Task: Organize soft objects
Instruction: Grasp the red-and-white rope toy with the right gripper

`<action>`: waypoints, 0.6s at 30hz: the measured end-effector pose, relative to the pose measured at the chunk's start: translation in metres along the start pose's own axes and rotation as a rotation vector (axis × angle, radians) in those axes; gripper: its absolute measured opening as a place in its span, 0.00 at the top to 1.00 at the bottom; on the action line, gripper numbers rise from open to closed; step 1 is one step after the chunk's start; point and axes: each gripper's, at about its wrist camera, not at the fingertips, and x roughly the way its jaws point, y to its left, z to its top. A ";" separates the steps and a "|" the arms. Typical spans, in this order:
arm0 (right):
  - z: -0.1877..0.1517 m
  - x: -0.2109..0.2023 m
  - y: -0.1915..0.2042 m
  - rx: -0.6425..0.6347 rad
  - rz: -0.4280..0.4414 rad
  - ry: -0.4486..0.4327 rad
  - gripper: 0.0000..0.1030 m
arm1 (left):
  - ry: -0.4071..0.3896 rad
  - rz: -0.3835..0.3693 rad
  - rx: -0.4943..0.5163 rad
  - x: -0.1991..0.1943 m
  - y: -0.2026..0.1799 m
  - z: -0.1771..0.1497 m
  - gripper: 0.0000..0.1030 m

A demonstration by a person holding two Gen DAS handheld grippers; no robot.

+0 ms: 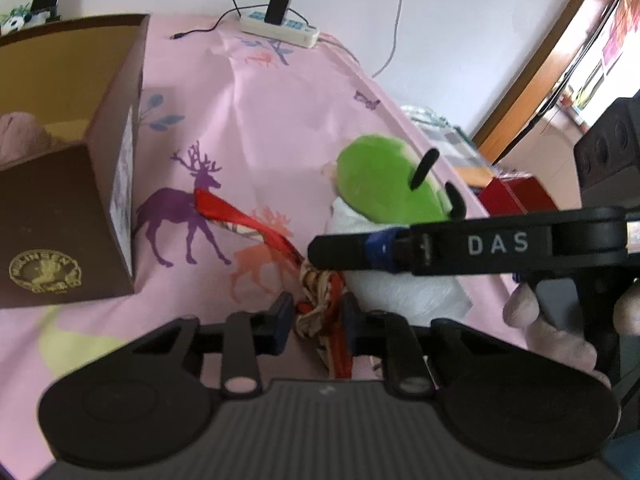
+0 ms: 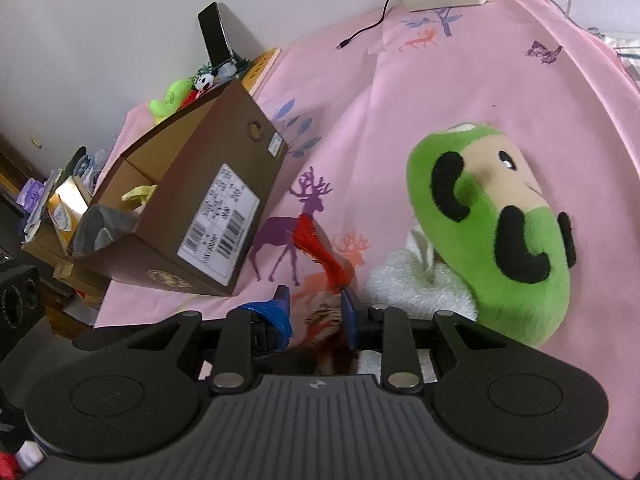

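1. Pink bedsheet [image 1: 280, 120] printed with purple and orange deer, leaves and butterflies, spread over a flat surface against a white wall; white power strip [image 1: 280, 28] with a black plug at the far edge, cables trailing off.
2. Brown cardboard box [image 1: 72, 208] open at the top, standing on the sheet to the left in the left wrist view; gold round logo on one end, white barcode label on the side, soft grey and yellow items lying inside.
3. Green plush toy [image 2: 492, 232] with a beige face and black curled markings lying to the right, resting partly on a white fluffy towel [image 2: 420, 292].
4. Red patterned cloth [image 1: 320, 300] stretched from the purple deer print toward the cameras, bunched and knotted at the near end, between box and towel.
5. Left gripper [image 1: 316, 316] clamped on the bunched near end of the cloth, blue pads pressed against both sides.
6. Right gripper [image 2: 314, 312] reaching in from the right in the left wrist view, jaws nearly together around the same cloth just beyond the knot; blue tape on one finger; firm pinch or loose fit, cannot tell.
7. Fingers of a person's hand [image 1: 532, 312] wrapped on the right gripper's handle.
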 end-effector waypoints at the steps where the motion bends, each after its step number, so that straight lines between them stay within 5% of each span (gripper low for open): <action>1: 0.001 0.000 0.002 0.004 0.005 0.006 0.90 | -0.001 -0.006 -0.009 -0.001 0.003 0.000 0.84; 8: 0.002 0.005 0.009 0.056 -0.002 0.049 0.89 | 0.035 -0.084 0.002 -0.003 0.010 -0.005 0.83; 18: 0.002 0.009 0.007 0.152 -0.069 0.048 0.89 | 0.089 -0.049 0.096 0.026 0.003 0.000 0.81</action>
